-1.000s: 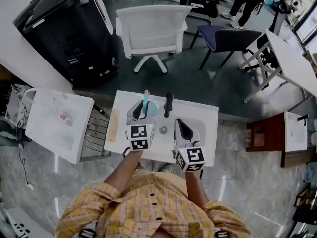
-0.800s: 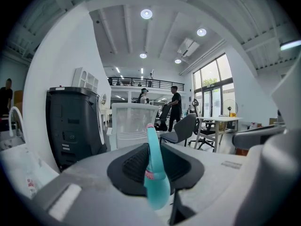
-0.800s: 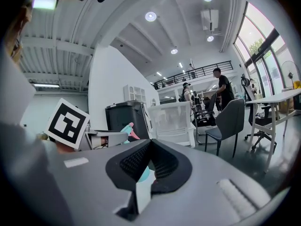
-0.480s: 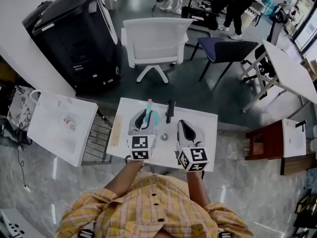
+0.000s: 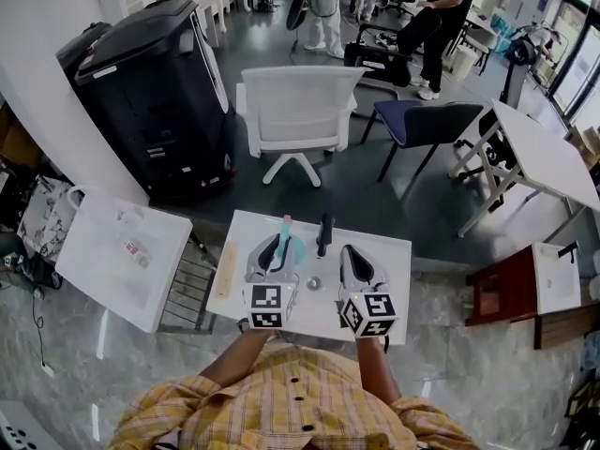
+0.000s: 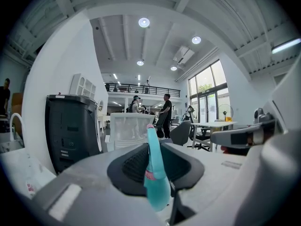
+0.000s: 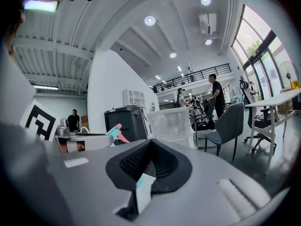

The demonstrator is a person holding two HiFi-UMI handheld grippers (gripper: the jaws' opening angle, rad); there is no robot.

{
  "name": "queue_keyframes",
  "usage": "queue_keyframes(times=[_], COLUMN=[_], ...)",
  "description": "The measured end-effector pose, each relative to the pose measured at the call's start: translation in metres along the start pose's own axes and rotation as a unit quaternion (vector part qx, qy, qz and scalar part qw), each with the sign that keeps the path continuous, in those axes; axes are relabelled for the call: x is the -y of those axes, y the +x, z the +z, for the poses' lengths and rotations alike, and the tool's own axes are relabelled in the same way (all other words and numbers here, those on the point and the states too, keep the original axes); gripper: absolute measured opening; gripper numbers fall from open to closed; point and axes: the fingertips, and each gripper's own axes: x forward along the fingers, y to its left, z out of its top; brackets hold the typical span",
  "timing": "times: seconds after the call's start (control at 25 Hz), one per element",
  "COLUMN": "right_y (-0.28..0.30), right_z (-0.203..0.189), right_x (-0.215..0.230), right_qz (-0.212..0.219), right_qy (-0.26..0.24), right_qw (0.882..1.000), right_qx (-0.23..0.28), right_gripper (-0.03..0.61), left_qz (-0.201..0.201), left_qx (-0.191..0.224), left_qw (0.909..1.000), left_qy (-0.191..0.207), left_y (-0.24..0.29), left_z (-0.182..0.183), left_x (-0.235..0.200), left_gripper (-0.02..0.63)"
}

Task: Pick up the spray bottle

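The spray bottle [image 5: 292, 249] is teal with a pink tip. It stands upright between the jaws of my left gripper [image 5: 274, 247], above the small white table [image 5: 380, 251]. In the left gripper view the bottle [image 6: 156, 185] fills the gap and both black pads press on its body. My right gripper [image 5: 349, 253] hangs beside it to the right, over the table. Its jaws [image 7: 149, 166] are together, with only a sliver of white and teal showing low in the gap. The right gripper view shows the bottle's pink and teal head [image 7: 115, 132] off to the left.
On the table lie a black elongated object [image 5: 323, 234], a small round metal piece [image 5: 314, 282] and a wooden strip [image 5: 223, 268]. A white side table [image 5: 122, 256] stands to the left. Beyond are a white chair [image 5: 295, 111], a black machine [image 5: 155, 101], and people at the back.
My left gripper has risen a little with the bottle still in it. The right gripper has lifted slightly. The head view has tilted to show more of the room.
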Motion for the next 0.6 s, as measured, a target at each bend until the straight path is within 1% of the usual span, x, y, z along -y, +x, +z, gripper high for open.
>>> queue_keyframes(times=[0.16,0.4,0.6], right_y=[0.000,0.000,-0.001], right_z=[0.002,0.002,0.002], right_x=[-0.001,-0.002,-0.003], right_qz=[-0.002,-0.003,-0.004], right_qy=[-0.001,-0.004,-0.007], right_qw=[1.000,1.000,1.000], right_qx=[0.005,0.007,0.011], right_gripper=[0.001,0.000,0.000], left_qz=[-0.004,0.002,0.002], left_qx=[0.011,0.015,0.018], left_qw=[0.9999,0.9999,0.9998], left_qy=[0.007,-0.003,-0.002], left_y=[-0.006,-0.013,-0.018], left_z=[0.005,0.004,0.004], left_x=[0.000,-0.007,-0.007], left_gripper=[0.077,0.077,0.077])
